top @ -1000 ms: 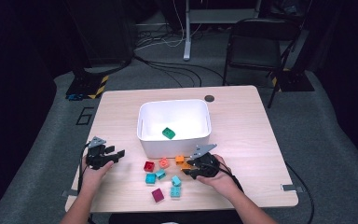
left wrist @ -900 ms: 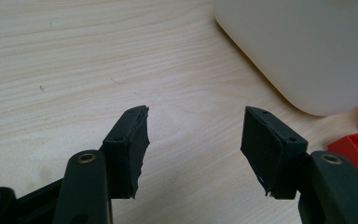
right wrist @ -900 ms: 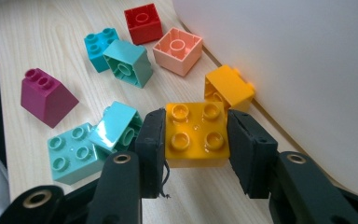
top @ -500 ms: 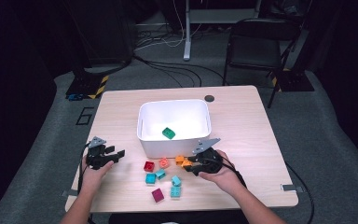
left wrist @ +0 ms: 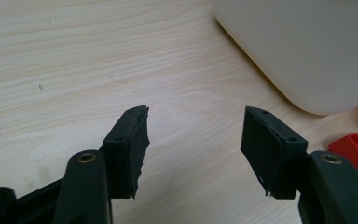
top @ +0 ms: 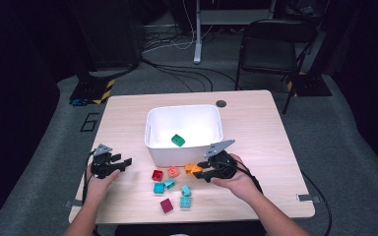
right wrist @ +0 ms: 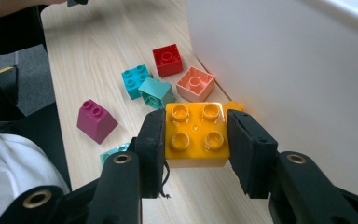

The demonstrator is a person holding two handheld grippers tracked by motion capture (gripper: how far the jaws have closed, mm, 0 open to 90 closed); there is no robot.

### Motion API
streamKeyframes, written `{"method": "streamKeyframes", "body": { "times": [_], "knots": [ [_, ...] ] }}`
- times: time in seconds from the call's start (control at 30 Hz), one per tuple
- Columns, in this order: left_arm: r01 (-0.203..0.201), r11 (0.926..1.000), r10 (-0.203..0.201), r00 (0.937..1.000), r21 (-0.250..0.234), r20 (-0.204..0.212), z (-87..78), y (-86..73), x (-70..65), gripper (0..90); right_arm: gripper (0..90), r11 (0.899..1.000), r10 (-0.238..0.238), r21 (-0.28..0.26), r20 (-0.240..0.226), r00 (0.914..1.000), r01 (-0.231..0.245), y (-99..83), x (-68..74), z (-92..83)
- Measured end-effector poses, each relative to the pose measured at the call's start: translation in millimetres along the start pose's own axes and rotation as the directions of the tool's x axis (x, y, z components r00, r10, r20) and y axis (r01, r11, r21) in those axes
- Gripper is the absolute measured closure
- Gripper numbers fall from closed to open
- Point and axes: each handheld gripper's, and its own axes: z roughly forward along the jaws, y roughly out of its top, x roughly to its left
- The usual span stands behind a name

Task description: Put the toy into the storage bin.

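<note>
The right claw [right wrist: 195,135] is clamped on a four-stud orange block [right wrist: 196,134], one jaw pressed on each of two opposite sides, studs facing up. In the high view the same right claw [top: 207,173] sits low at the near wall of the white bin [top: 153,148], with the orange block [top: 195,168] at its tips.

The relation that matters: the bin's opening lies above and beyond the held block. In the right gripper view the bin's white wall [right wrist: 307,74] stands just beside the block on its far side, so the block probably has to go up past the rim before it can go forward and over. A green block [top: 177,140] already lies inside the bin.

The left claw [left wrist: 193,140] stands open with nothing between its jaws, over bare wood of the surface [left wrist: 74,60]; seen from above, the left claw [top: 123,163] rests well apart from the bin's left corner. The right hand [top: 234,178] is the nearer and the loaded one.

Loose on the surface, near the bin's front: a red block [top: 157,174], a salmon block [top: 173,171], teal blocks [top: 163,186] and a magenta block [top: 167,205].
</note>
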Motion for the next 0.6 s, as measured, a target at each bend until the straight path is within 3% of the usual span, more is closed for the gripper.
{"method": "streamKeyframes", "body": {
  "times": [0.6],
  "knots": [
    [0.003,1.0000,-0.003,1.0000,-0.005,-0.003,-0.2,-0.1,0.4,41.0,58.3,0.999,-0.024,-0.024,-0.023,0.9995,0.023,38.5,1.3,-29.3]
  ]
}}
